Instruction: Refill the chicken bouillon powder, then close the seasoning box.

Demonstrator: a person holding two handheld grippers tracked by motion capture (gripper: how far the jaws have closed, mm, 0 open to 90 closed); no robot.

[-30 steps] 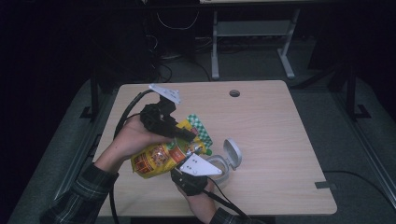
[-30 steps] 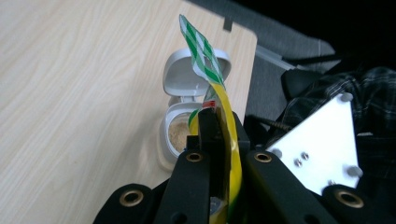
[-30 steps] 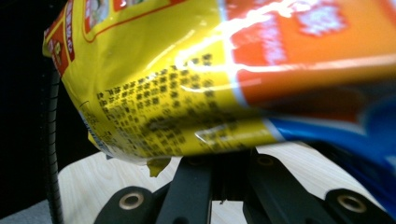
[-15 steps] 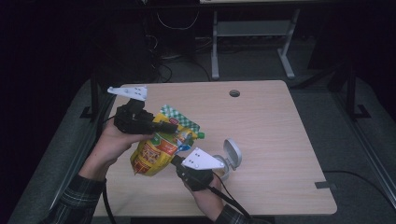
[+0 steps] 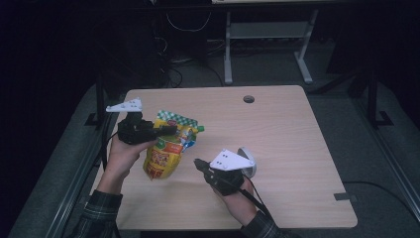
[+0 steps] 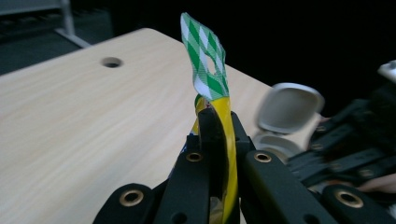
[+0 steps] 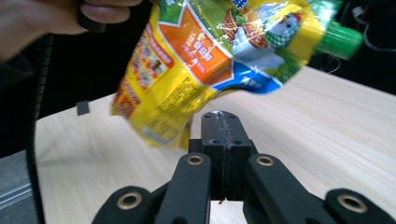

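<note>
You've carried the pouch (image 5: 168,146) leftward in your left gripper (image 5: 166,131), clamped; your right gripper (image 7: 223,122) view shows its jaws closed, empty.

left gripper (image 6: 218,119) clamping yellow pouch (image 6: 208,60), wooden table (image 6: 84,116)

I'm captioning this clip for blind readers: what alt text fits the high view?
A left hand-held gripper lifts a yellow snack pouch by its edge over a wooden table; the right hand-held gripper, shut and empty, waits beside a white container.

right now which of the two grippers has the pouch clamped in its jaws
The left gripper: its jaws pinch the yellow pouch edge. The right gripper is shut on nothing.
</note>
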